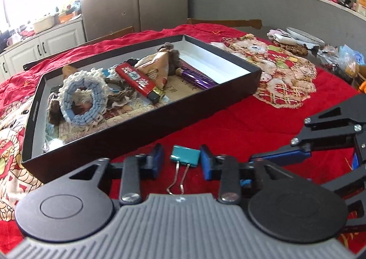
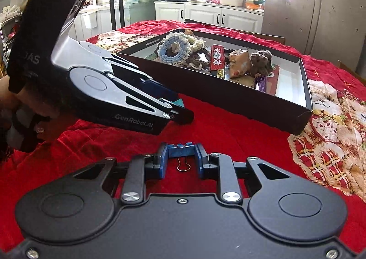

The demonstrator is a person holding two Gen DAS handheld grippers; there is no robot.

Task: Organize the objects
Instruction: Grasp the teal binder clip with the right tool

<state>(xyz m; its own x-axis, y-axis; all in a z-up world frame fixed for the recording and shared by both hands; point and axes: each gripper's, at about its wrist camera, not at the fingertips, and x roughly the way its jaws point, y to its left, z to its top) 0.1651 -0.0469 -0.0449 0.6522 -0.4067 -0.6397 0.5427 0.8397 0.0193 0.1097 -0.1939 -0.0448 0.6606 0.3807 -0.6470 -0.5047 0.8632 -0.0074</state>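
Observation:
A teal binder clip (image 1: 184,156) lies on the red cloth between the fingers of my left gripper (image 1: 183,161). The right pad (image 1: 207,164) touches the clip; a narrow gap separates the left pad from it, so this gripper is open. In the right wrist view the left gripper (image 2: 180,111) points down at the cloth with the teal clip (image 2: 178,101) at its tips. My right gripper (image 2: 181,158) is shut on a blue binder clip (image 2: 180,150), whose wire handle points back toward the camera. The right gripper (image 1: 274,156) comes in from the right, its tips hidden.
A shallow black box (image 1: 137,131) (image 2: 228,103) just beyond the clips holds a blue crocheted ring (image 1: 82,103), a red lighter (image 1: 137,80), a brown packet, a purple tube and woolly pieces. A bear-patterned cloth (image 1: 281,71) lies right of it. Plates and bags sit far right.

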